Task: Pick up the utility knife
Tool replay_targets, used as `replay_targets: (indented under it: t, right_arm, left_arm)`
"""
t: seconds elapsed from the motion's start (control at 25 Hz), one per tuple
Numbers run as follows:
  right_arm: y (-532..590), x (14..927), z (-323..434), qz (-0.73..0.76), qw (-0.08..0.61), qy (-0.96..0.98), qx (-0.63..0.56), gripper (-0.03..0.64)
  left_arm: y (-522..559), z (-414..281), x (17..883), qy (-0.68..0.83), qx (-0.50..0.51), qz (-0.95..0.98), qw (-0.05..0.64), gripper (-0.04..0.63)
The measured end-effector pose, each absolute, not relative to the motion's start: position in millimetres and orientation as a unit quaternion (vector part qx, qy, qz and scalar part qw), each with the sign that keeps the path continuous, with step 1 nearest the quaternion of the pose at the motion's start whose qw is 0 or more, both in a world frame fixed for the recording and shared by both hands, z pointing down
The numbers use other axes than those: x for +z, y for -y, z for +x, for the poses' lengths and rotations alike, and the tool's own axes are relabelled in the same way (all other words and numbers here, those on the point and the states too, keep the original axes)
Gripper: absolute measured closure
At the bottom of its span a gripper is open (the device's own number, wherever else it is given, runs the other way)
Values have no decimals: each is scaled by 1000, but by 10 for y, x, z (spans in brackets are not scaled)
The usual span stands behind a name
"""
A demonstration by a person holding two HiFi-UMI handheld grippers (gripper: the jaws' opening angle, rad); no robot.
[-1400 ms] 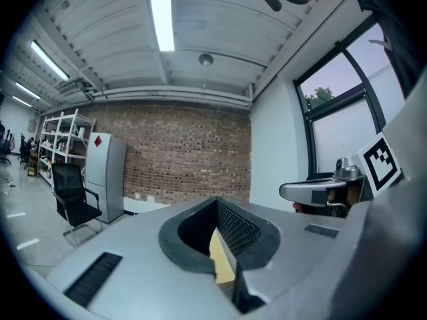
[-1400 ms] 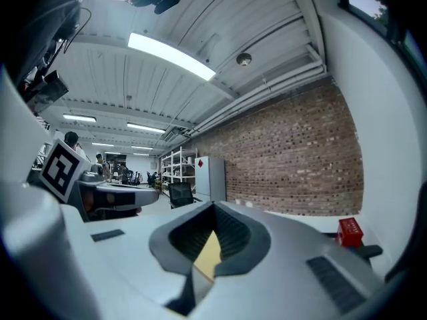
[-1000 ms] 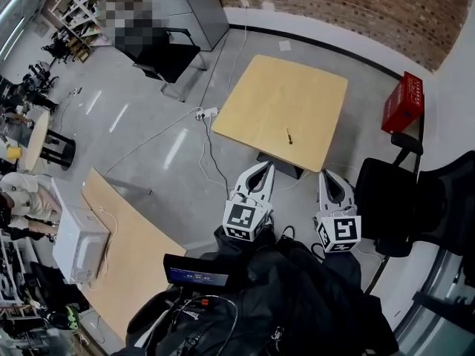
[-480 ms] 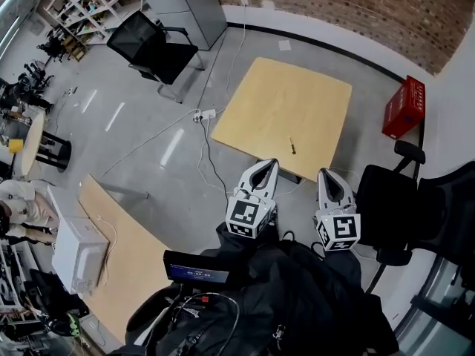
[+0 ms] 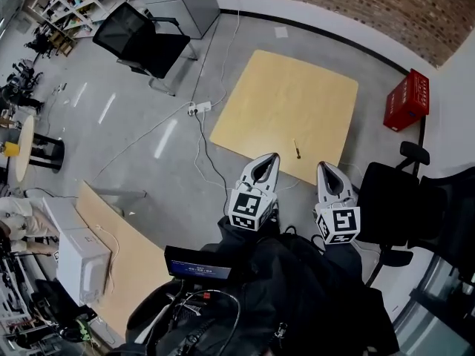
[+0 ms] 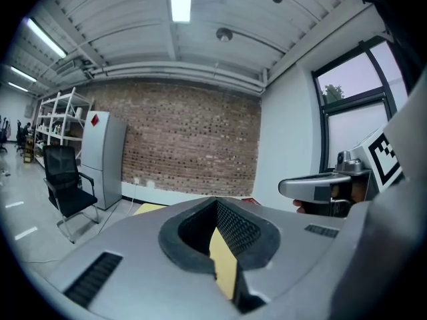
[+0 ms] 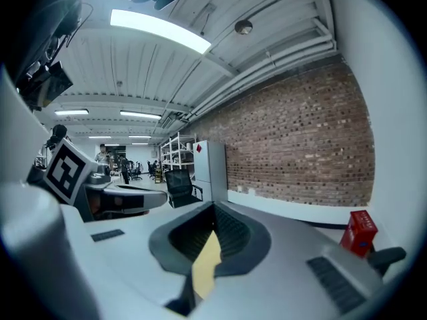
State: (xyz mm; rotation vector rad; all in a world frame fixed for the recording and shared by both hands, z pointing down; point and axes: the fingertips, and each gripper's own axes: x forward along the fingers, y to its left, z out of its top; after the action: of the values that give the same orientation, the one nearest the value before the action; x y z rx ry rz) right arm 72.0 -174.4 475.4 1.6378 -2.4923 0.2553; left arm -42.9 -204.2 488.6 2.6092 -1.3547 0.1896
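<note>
**Left gripper** (image 5: 271,156): jaws closed, tips meeting, nothing held. Only a sliver of yellow tabletop shows behind the pads in the left gripper view. It is held over the table's near edge, and its height above the edge cannot be told.

**Right gripper** (image 5: 325,166): jaws also closed tip to tip and empty. It sits beside the left gripper, nearer the table's near right corner.

**Knife** (image 5: 296,149): a small, slim, dark item lying flat on the tabletop close to the near edge, toward the near right corner. It is just beyond and between the two sets of tips, and it lies roughly end-on to the person. Blade state is too small to tell.

**Step in hand (judgement):** approach, with the grasp not begun.
- Either gripper could reach the knife.
- The jaws must be opened before descent.
- The gripper should come down across the knife's narrow width, pads on the handle sides.
- The body is low and flat, so the tips need to reach the tabletop or they may skate over it.
- A nudge could push the knife off the near edge.

**Table** (image 5: 282,87): square, pale wood, with nothing else on it.

**Surroundings:**
- Black chair (image 5: 386,195) close at the right, beside the right gripper, which may crowd the elbow.
- Red crate (image 5: 407,100) on the floor past the table's right edge.
- Power strip (image 5: 199,108) with trailing cables on the floor off the left edge.
- Second chair (image 5: 141,43) well apart, far left.
- Board (image 5: 122,247) leaning low at the left.

Nothing stands between the grippers and the knife.
</note>
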Motion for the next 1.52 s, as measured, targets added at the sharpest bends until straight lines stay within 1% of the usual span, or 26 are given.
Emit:
replay_targets:
  t: [0.24, 0.56, 1.04, 1.2, 1.52]
  right_arm:
    - [2049, 5011, 618, 550, 97, 823, 107, 614]
    - [2231, 5103, 523, 554, 103, 818, 115, 614]
    - [2479, 5428, 712, 524, 116, 830, 150, 614]
    - [2544, 5773, 718, 508, 136, 833, 172, 614]
    - [2571, 6672, 748, 495, 194, 813, 240, 614]
  left_arm:
    - [2367, -448, 5146, 440, 79, 886, 122, 595]
    - [2622, -504, 5253, 431, 81, 889, 132, 595]
    - [2812, -293, 5480, 446, 106, 875, 154, 594]
    - [2828, -246, 5819, 447, 132, 867, 175, 594]
    - [2715, -252, 6796, 447, 203, 835, 248, 594]
